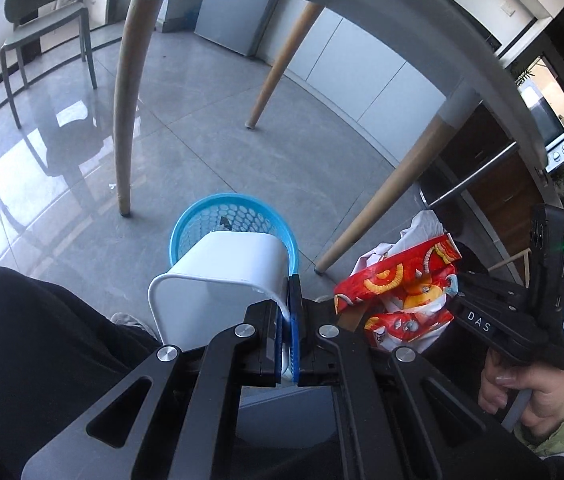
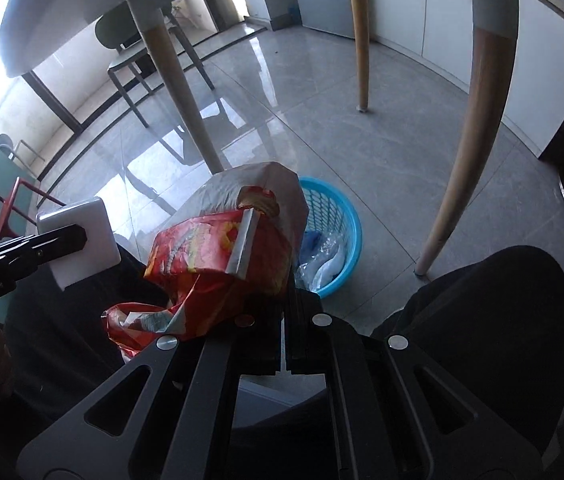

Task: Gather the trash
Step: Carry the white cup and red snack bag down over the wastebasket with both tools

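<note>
Blue mesh plastic marks the goal: a blue basket [image 1: 234, 220] stands on the grey tiled floor [image 1: 186, 128] under the bench [image 1: 361, 4], between its wooden legs, and already holds some clear crumpled film [image 2: 323, 256].

Step in hand: transport of collected trash toward the basket. Both items are held above the floor and short of the rim.

Left tool [image 1: 289, 320]: jaws fully closed, clamped on the thin wall of a white plastic container [image 1: 222, 276]. The container is tilted, with its open side facing the camera; from the left wrist view it overlaps the basket's near rim. In the right wrist view it sits to the left of the basket and apart from it.

Right tool [image 2: 285, 316]: jaws fully closed, pinching a red and orange snack wrapper [image 2: 218, 256] bundled with a crumpled white bag [image 1: 417, 236]. The bundle hangs just beside the basket, partly hiding its left rim.

A dark-clothed knee [image 2: 493, 312] of the person sits near the basket on the right.

Next move, as judged:
1. Bring each item over the basket opening, one at a time, since the opening looks narrow for both together.
2. Release only once the item is clear of the rim; the light wrapper may cling to the pads or drift aside.
</note>
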